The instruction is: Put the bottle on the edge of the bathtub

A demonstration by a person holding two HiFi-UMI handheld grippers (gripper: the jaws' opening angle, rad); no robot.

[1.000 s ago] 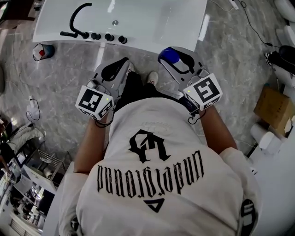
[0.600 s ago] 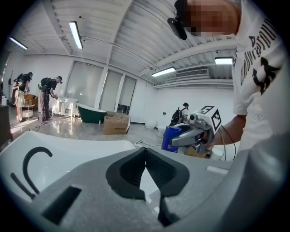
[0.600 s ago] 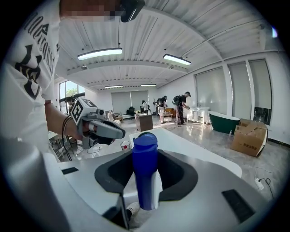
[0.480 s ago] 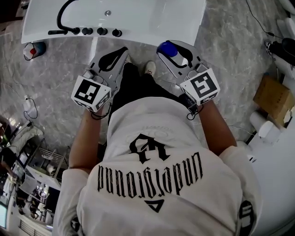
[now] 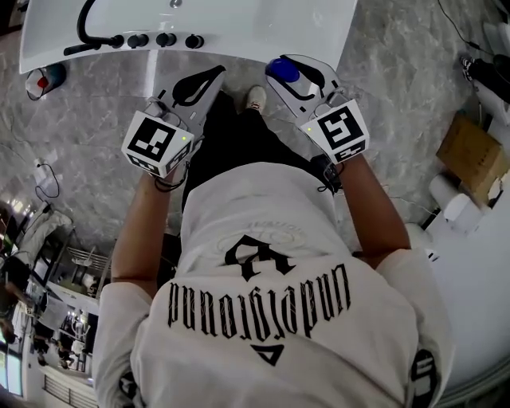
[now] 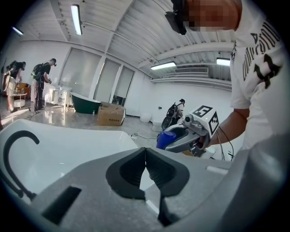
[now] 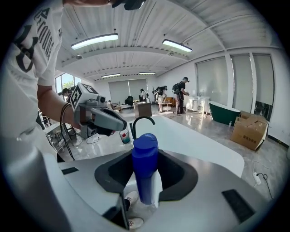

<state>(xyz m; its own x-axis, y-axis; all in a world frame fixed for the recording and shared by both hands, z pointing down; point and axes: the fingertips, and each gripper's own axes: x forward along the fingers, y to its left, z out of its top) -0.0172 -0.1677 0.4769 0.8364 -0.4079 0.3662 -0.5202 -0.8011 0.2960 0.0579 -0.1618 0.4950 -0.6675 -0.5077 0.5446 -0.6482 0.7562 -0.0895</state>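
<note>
Blue bottle (image 7: 145,168) held at the bathtub's (image 5: 263,32) near edge.
Both forearms reach forward, side by side. The left gripper (image 6: 146,159) has its jaws pressed together on nothing; the right gripper (image 5: 285,73) clamps the bottle. Beyond lies the white tub with its black faucet (image 5: 83,22).

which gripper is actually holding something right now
The right gripper: a blue bottle stands clamped between its fingers. The left gripper has its fingers closed together on nothing.
</note>
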